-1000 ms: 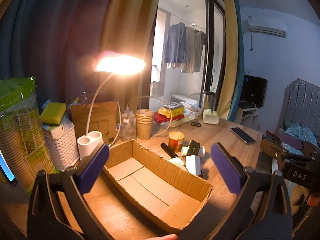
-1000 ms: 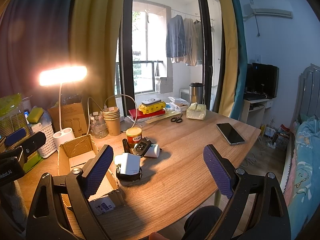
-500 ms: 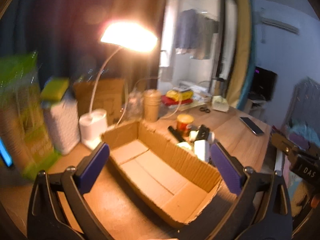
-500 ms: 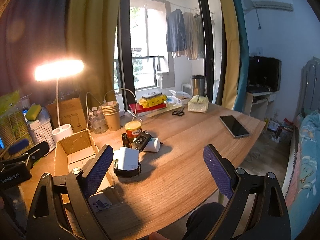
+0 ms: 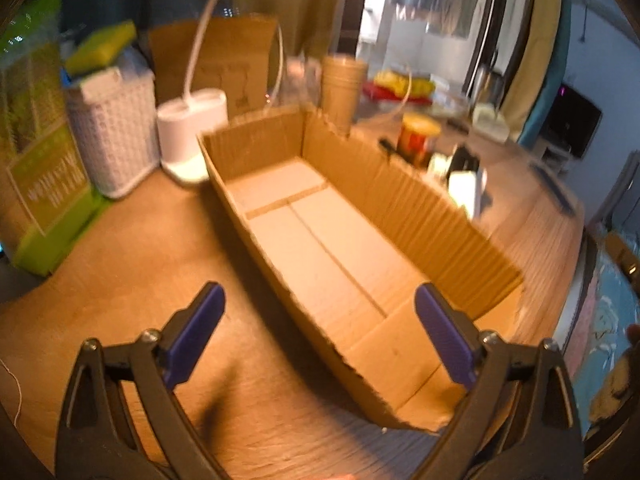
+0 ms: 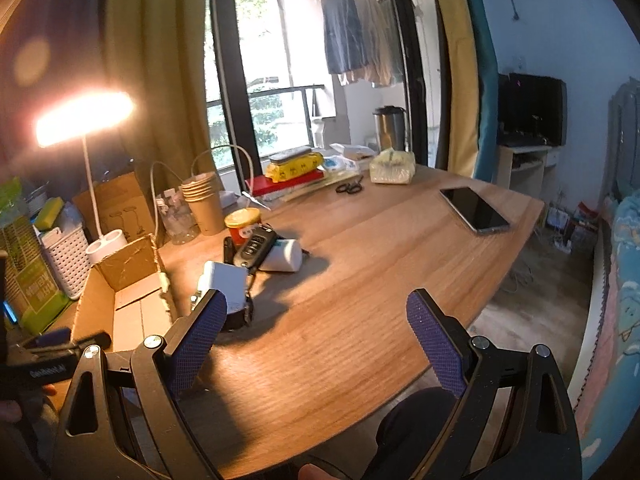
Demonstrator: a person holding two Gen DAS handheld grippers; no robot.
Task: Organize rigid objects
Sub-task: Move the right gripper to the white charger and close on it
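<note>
Tilting down since a second ago, the left gripper is now looking into the cardboard box, with the lamp head gone from its view. Its fingers are standing wide apart after just closing slightly, straddling the box's near long wall with nothing pressed between them. The right gripper is hanging low over the table, fingers spread and holding nothing. A cluster of small objects is lying beyond its left finger: a white charger just behind the pad, then a black car key, a white roll and a yellow-lidded jar. The box is sitting left of them.
</note>
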